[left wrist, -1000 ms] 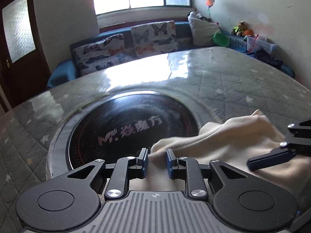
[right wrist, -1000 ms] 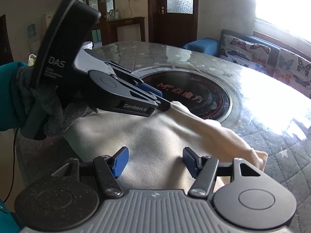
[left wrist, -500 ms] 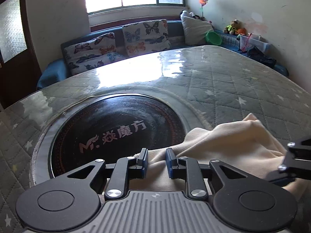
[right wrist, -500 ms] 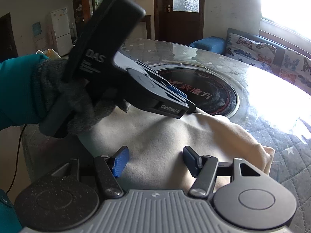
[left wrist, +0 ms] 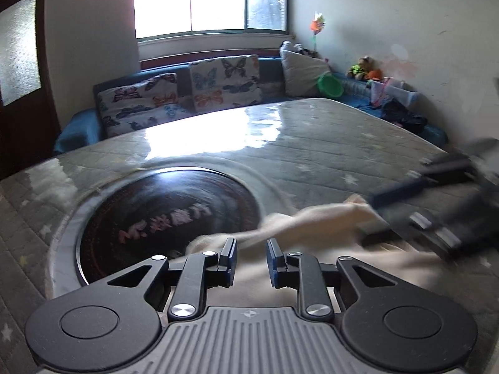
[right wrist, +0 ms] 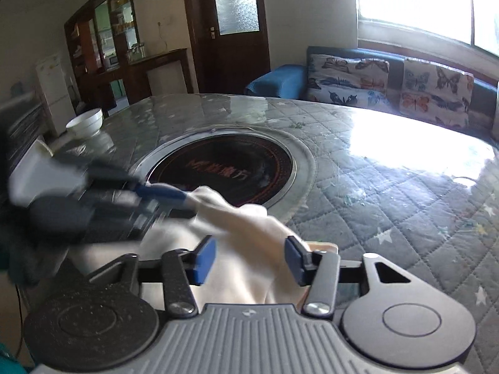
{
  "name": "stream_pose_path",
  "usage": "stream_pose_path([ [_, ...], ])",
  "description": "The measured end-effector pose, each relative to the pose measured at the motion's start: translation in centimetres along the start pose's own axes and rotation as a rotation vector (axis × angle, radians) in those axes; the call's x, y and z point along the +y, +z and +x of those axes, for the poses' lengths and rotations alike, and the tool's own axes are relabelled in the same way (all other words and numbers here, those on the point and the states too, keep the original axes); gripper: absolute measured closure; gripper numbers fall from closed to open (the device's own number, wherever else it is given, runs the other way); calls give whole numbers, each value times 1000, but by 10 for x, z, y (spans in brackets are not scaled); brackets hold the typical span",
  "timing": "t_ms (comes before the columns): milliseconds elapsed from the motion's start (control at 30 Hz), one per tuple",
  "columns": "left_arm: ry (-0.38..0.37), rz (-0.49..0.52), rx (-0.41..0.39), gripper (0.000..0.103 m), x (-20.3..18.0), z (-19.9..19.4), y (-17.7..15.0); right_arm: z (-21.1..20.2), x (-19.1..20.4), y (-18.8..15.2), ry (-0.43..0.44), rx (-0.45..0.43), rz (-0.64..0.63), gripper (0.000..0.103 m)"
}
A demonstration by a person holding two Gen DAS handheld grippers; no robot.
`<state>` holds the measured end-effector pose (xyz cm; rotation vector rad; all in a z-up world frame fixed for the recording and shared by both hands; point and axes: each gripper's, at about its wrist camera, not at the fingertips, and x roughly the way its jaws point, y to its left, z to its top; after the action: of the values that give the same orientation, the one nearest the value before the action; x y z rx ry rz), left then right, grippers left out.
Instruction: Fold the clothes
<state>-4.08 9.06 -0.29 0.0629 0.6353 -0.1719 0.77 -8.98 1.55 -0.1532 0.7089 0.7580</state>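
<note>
A cream garment [left wrist: 312, 227] lies bunched on the quilted table near its front edge, partly over the dark round hob; it also shows in the right wrist view [right wrist: 249, 230]. My left gripper [left wrist: 250, 257] is shut on a raised edge of the garment; in the right wrist view it is the blurred black tool [right wrist: 187, 198] pinching the cloth. My right gripper [right wrist: 249, 260] is open with cloth between its fingers, not clamped; it shows blurred at the right of the left wrist view [left wrist: 383, 198].
A dark round hob [right wrist: 224, 171] with red lettering sits in the middle of the grey quilted table [right wrist: 389, 193]. A white bowl [right wrist: 84, 122] stands at the far left edge. A sofa with butterfly cushions [left wrist: 193, 96] runs behind the table under the window.
Both grippers have moved quickly and are motion-blurred. The left gripper has pulled the garment edge up and across, so the cloth is more bunched and stretched between the two grippers.
</note>
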Motion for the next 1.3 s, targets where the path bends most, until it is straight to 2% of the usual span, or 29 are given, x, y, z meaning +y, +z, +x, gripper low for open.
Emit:
stream_pose_path([
  [133, -57, 25, 10, 79, -19, -7, -11, 20, -8, 13, 33, 20, -7, 74],
  [333, -89, 75, 9, 80, -36, -11, -22, 60, -15, 18, -2, 93, 4, 82],
  [433, -93, 95, 4, 80, -40, -14, -24, 66, -24, 21, -1, 93, 41, 81],
  [600, -119, 110, -29, 80, -46, -20, -16, 48, -33, 22, -35, 68, 34, 79],
  [767, -179, 131, -24, 80, -63, -7, -8, 25, -41, 19, -60, 54, 28, 76],
  [900, -261, 160, -5, 81, -81, 0, -11, 18, -46, 13, -68, 66, 32, 74],
  [1200, -295, 200, 9, 81, -104, 2, -24, 37, -51, 1, -56, 85, 55, 72],
  [1300, -307, 185, 12, 81, -105, 4, -24, 40, -47, 0, -60, 85, 33, 72],
])
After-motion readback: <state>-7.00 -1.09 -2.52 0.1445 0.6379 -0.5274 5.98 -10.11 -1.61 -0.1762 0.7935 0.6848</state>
